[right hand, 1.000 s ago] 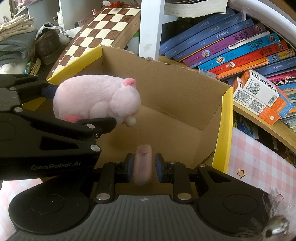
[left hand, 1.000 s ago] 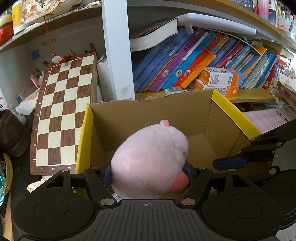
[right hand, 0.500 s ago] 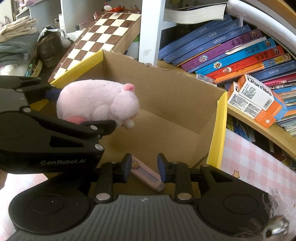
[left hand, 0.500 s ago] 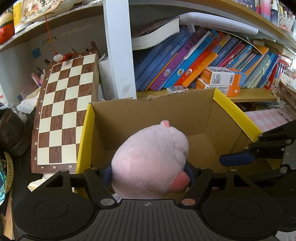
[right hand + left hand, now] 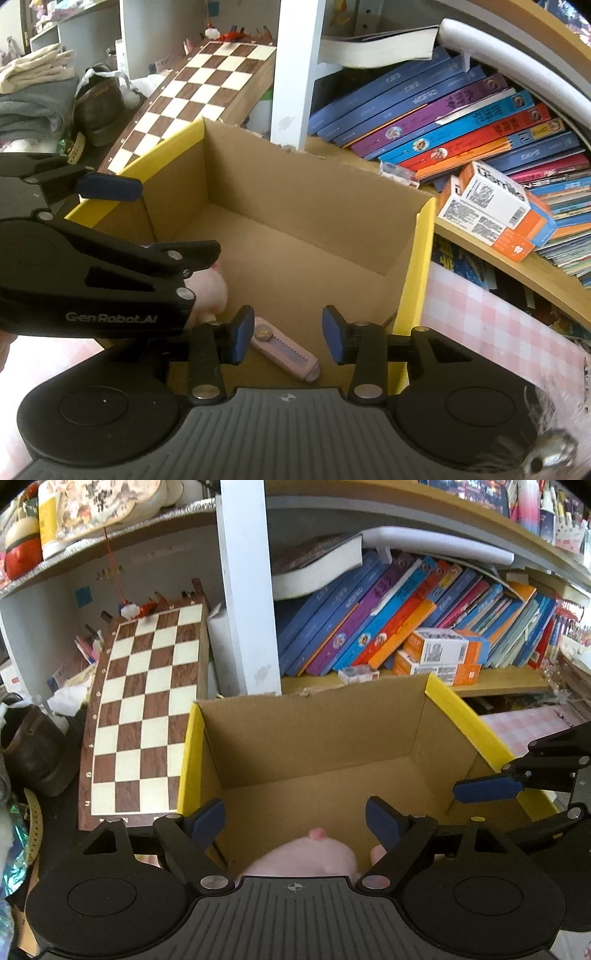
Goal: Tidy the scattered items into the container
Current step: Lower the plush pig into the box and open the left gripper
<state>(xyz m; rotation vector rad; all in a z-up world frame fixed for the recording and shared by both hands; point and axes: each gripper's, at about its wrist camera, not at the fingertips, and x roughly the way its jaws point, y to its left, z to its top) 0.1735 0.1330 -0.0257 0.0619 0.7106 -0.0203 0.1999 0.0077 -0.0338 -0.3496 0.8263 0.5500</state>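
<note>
A cardboard box (image 5: 314, 734) with yellow-taped side rims stands open in front of a bookshelf; it also shows in the right wrist view (image 5: 317, 206). My left gripper (image 5: 295, 821) is open above the box's near end. The pink plush toy (image 5: 306, 856) lies on the box floor just below it, mostly hidden by the gripper body; a bit of it shows in the right wrist view (image 5: 208, 291). My right gripper (image 5: 288, 334) is open over the box. A pink utility knife (image 5: 284, 352) lies on the box floor between its fingers, apart from them.
A chessboard (image 5: 147, 716) leans against the shelf left of the box. Slanted books (image 5: 388, 627) and small orange-and-white cartons (image 5: 439, 655) fill the shelf behind. A brown shoe (image 5: 29, 753) and clutter lie at the far left. A pink checked cloth (image 5: 491, 321) lies right of the box.
My left gripper has opened and the plush toy has dropped into the box. My right gripper let go of the pink knife, which now lies on the box floor, and opened wider.
</note>
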